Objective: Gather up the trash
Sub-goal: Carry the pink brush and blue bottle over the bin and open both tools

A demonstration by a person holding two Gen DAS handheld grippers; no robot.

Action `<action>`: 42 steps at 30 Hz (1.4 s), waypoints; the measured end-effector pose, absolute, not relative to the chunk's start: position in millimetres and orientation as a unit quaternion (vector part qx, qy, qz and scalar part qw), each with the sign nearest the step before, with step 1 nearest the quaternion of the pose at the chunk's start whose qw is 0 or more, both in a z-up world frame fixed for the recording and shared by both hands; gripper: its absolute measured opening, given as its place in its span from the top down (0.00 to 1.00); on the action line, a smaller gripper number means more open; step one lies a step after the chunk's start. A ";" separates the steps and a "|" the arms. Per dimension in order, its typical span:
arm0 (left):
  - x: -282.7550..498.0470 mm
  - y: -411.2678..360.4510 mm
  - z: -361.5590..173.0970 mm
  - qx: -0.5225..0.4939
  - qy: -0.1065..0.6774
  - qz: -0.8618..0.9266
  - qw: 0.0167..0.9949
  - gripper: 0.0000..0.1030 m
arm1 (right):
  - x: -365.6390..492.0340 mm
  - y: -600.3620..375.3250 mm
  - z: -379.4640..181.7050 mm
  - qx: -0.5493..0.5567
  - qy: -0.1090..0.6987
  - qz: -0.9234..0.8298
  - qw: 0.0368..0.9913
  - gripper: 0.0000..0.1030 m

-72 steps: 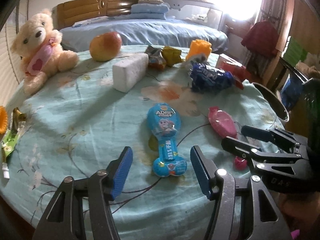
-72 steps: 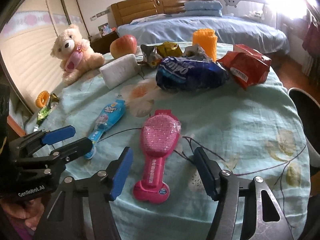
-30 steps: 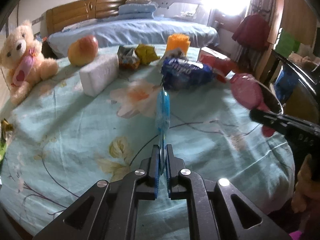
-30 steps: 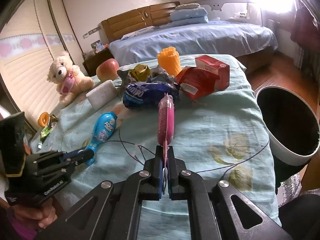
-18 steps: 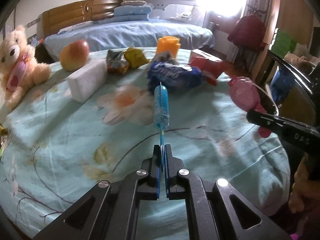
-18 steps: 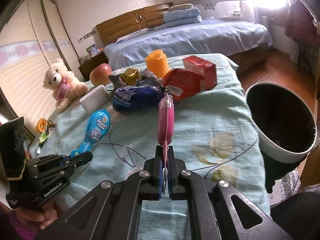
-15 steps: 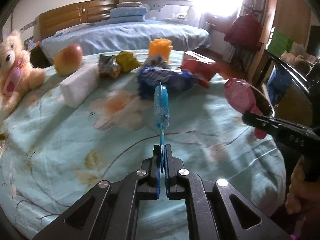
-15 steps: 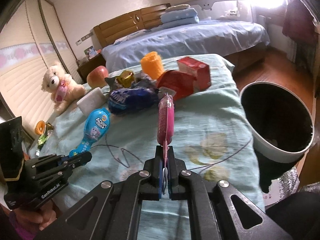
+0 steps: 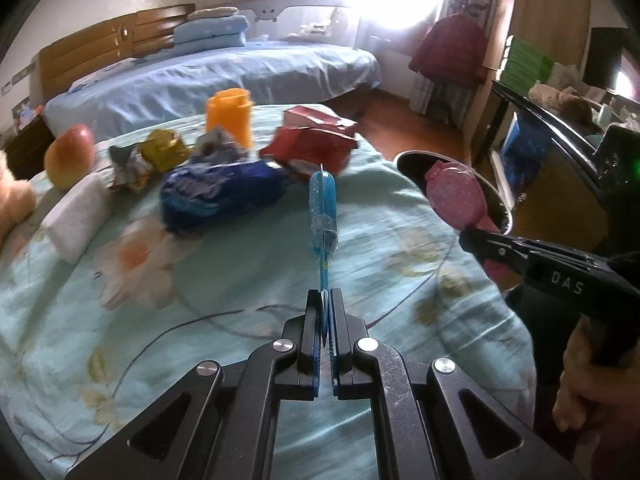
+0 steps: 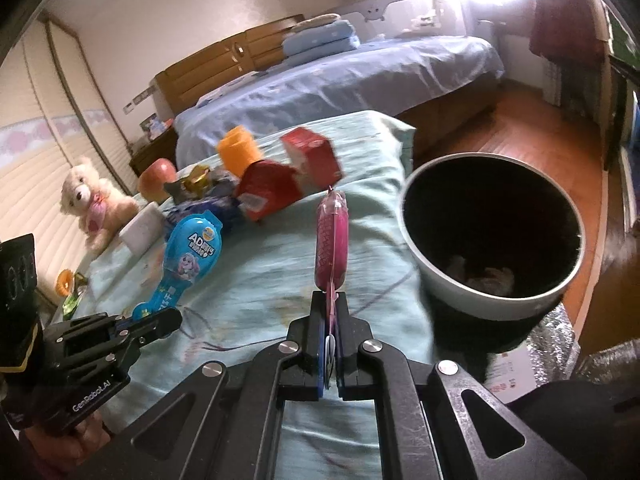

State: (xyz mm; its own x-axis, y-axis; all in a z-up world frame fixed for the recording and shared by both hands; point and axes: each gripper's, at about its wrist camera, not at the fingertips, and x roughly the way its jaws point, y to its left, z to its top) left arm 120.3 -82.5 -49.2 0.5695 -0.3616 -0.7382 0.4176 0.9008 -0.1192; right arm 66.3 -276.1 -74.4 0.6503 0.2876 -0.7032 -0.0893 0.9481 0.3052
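My left gripper (image 9: 326, 300) is shut on the stem of a blue bone-shaped wrapper (image 9: 322, 210), held edge-on above the cloth; the same blue wrapper (image 10: 191, 258) shows flat in the right wrist view. My right gripper (image 10: 330, 302) is shut on a pink bone-shaped wrapper (image 10: 332, 240), also seen as the pink wrapper (image 9: 456, 198) at the right of the left wrist view. A round bin (image 10: 492, 292) with a pale wall and dark inside stands just right of the table, a few scraps at its bottom. The pink wrapper hangs near the bin's left rim.
On the floral cloth (image 9: 200, 280) lie a blue snack bag (image 9: 218, 190), red packets (image 9: 312, 148), an orange cup (image 9: 230, 118), crumpled foil (image 9: 160, 154), a white block (image 9: 74, 220), an apple (image 9: 68, 156) and a teddy bear (image 10: 94, 204). A bed (image 9: 240, 76) stands behind.
Both grippers closed on their wrappers, lifted them off the cloth and carried them rightward; the bin now looms much larger and nearer in the right wrist view.
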 end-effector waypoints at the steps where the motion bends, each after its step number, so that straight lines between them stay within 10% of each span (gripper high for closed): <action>1: 121.9 -87.8 -48.6 0.037 0.408 -0.224 0.884 0.98 | 66.8 -281.7 -74.5 0.125 0.405 0.099 0.900 0.97; 42: 196.0 -224.2 -59.6 0.078 0.419 -0.287 0.858 0.98 | 116.2 -391.5 -84.7 0.158 0.419 0.019 0.894 0.97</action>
State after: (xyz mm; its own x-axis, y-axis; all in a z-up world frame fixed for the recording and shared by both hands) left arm 196.0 -224.2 -59.6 0.4834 -0.4277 -0.7638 0.5580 0.8228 -0.1076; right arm 116.2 -391.5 -84.7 0.6483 0.1652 -0.7432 0.0987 0.9497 0.2973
